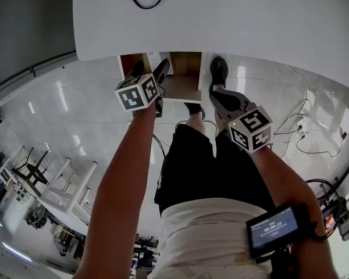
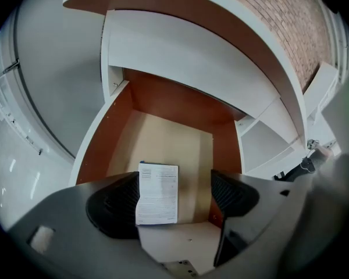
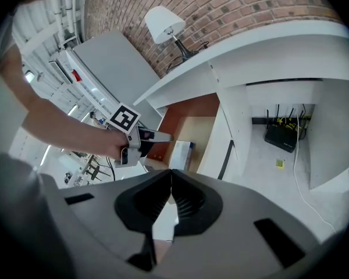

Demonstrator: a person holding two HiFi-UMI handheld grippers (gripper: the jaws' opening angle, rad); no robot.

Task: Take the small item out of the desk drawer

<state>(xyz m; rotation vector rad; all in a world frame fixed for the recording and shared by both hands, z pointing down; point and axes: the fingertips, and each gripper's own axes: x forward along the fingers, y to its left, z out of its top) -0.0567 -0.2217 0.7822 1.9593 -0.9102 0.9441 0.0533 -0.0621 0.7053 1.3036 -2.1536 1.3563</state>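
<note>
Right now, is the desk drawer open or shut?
Open. The drawer is pulled out from under the desktop, its wooden floor exposed, with the small white printed item lying flat inside.

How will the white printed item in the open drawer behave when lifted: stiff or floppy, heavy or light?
The box probably stays stiff: its edges look straight, and the right gripper view shows a blue side. It seems thin cardboard, so likely light and easy to dent. Flat in the drawer, it should slide, not roll.
</note>
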